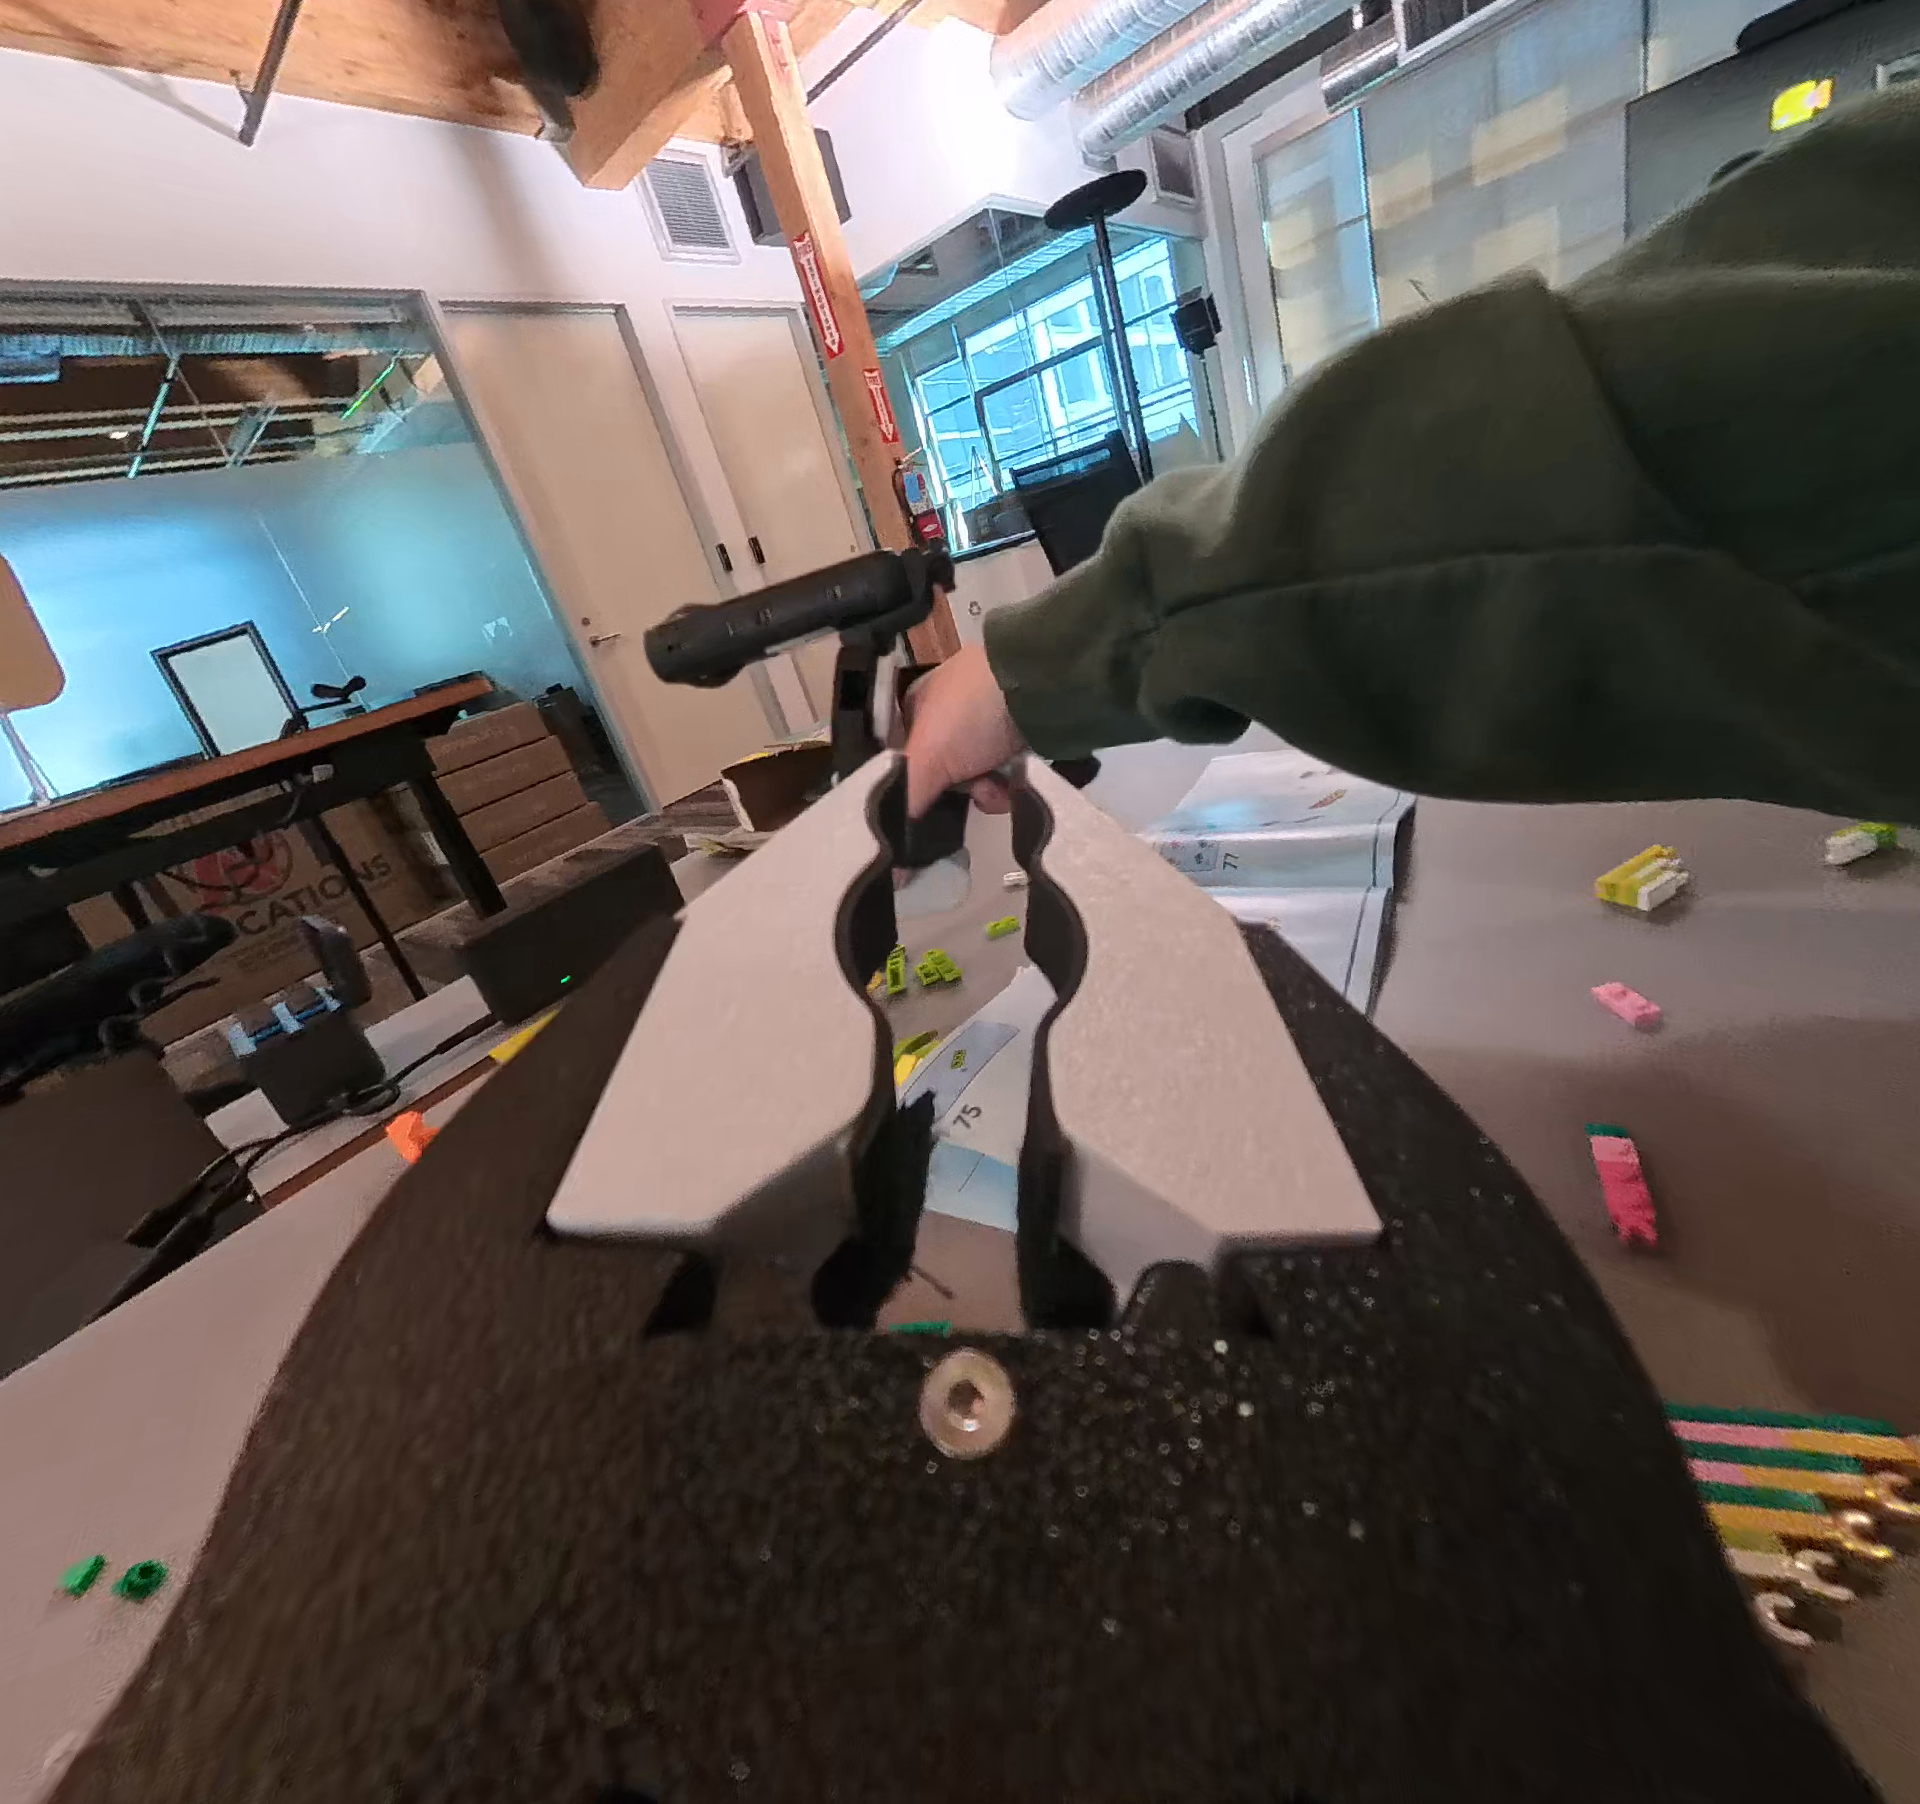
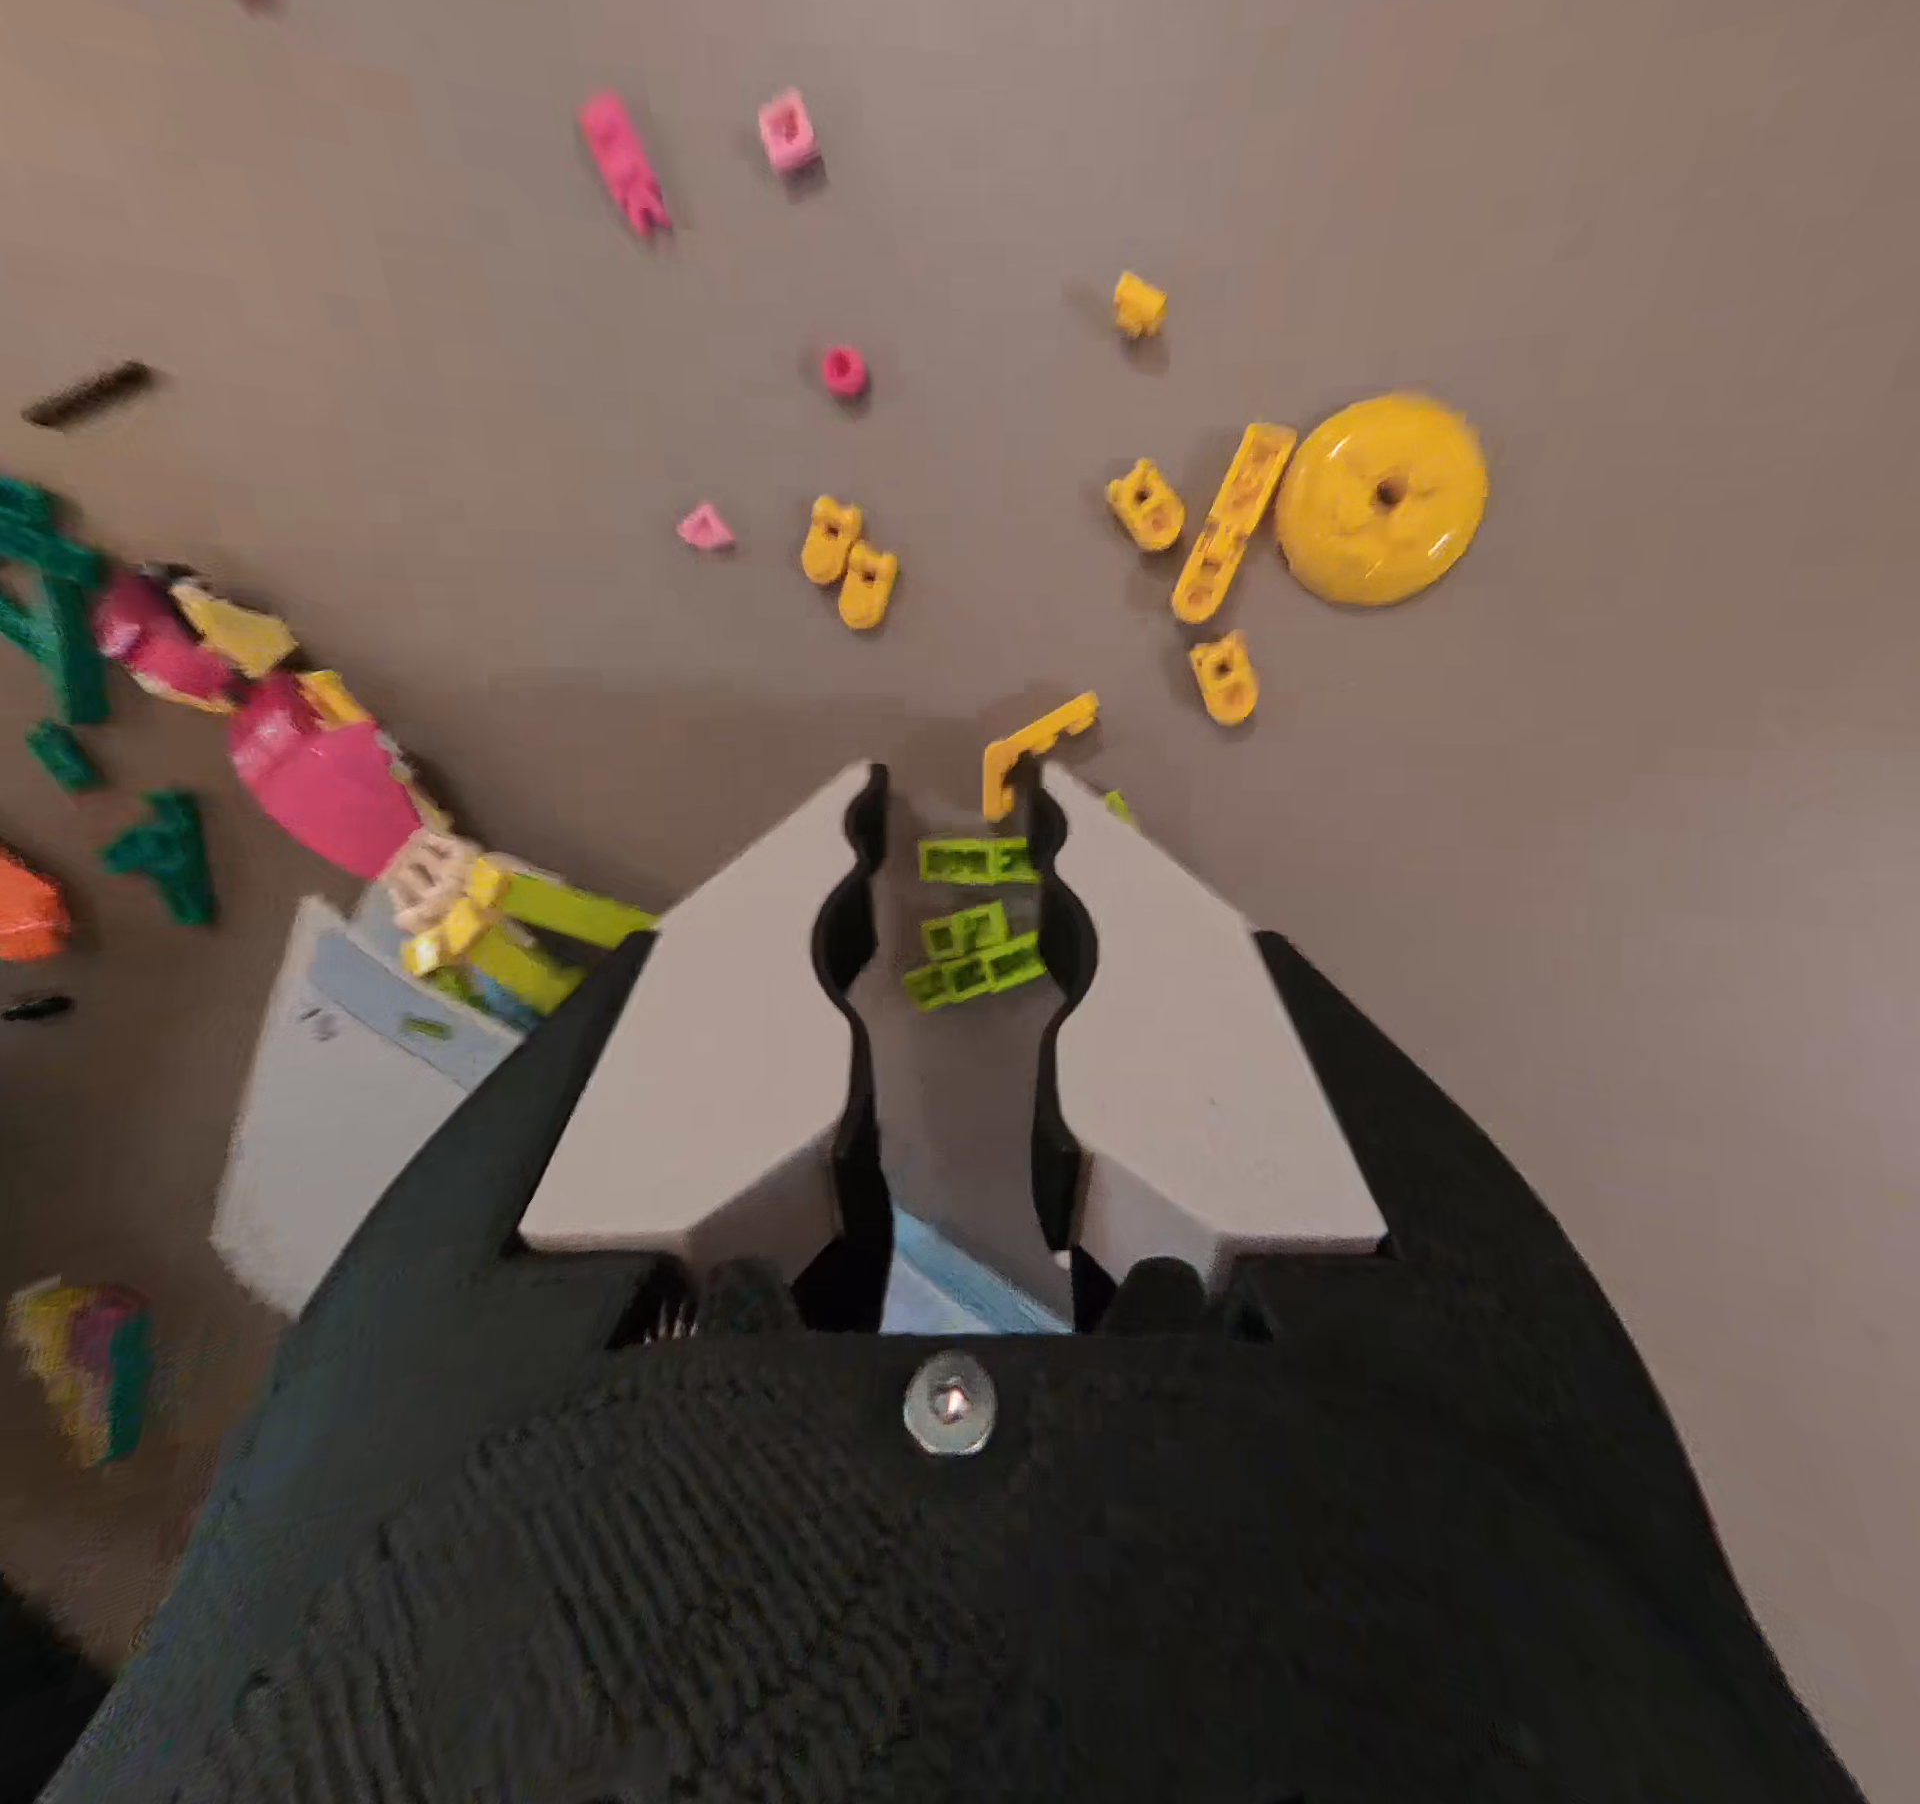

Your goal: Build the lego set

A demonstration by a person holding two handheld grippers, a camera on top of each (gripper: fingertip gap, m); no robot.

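Lime bricks (image 2: 971, 933) clustered on grey tabletop; yellow disc (image 2: 1382, 499), pink pieces (image 2: 621, 156) scattered (loose).

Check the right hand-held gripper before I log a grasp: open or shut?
Open. The right hand-held gripper shows a clear gap, with lime bricks on the table between its fingers, ungripped.

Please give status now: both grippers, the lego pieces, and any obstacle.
Left gripper open, empty, raised over the table. Right gripper open, empty, above lime bricks, yellow angle piece at its tip. Booklet beside the bricks, not blocking.
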